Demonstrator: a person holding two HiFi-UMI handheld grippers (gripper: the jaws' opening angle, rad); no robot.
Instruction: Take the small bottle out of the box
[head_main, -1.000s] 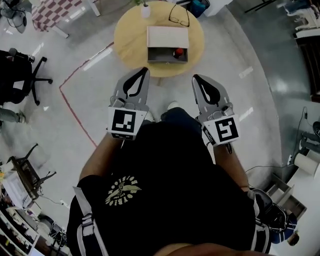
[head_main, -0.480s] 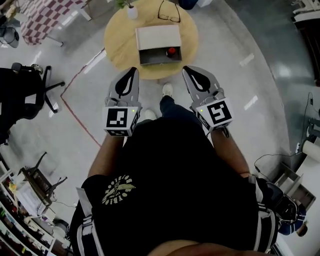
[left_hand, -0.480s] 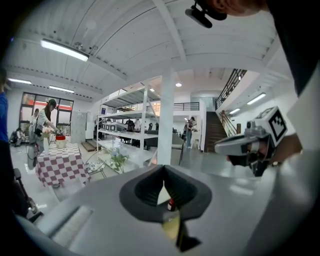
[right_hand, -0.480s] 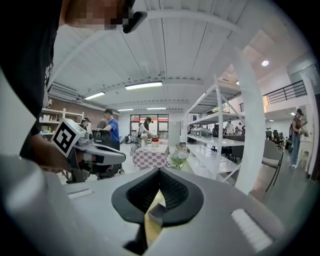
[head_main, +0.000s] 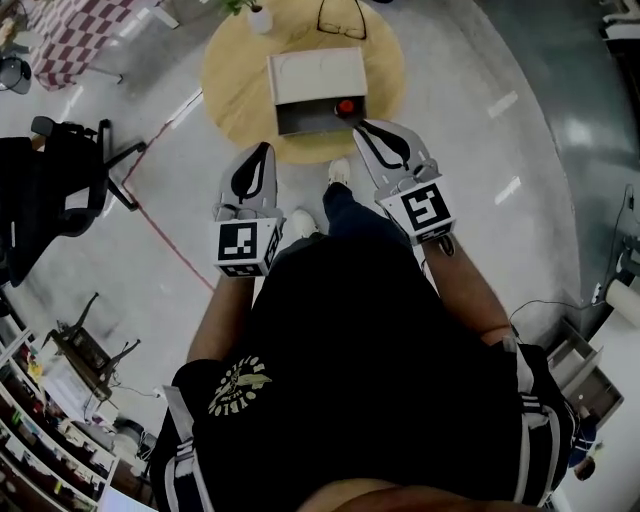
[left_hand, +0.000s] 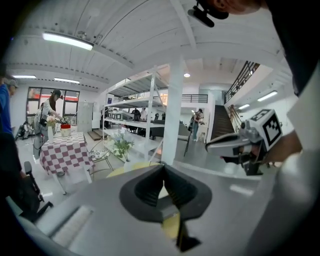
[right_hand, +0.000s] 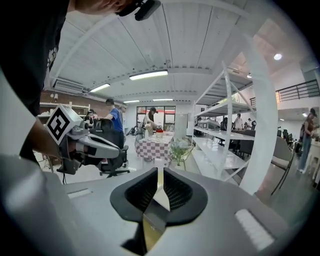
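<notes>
Wooden table (head_main: 228, 95): round and pale yellow, right ahead of you on the grey floor (head_main: 480, 180).
Box (head_main: 315, 72): sits mid-table, its pale lid on the far side and its open grey compartment facing you.
Small bottle (head_main: 346, 106): you see only its red top, at the right end of that open compartment, inside the box.
Your left claw (head_main: 265, 150): jaws closed tip to tip with nothing in them; it hangs short of the table's near edge, apart from the box.
Your right claw (head_main: 358, 125): jaws have just been opening and stand a sliver apart, with nothing between them; its tip shows just at the box's near right corner, close to the bottle, though contact cannot be judged.
Glasses (head_main: 342, 18): dark frames, lying on the table beyond the box.
Potted plant (head_main: 258, 15): white pot at the table's far left rim.
Office chair (head_main: 60, 175): black, well off to your left.
</notes>
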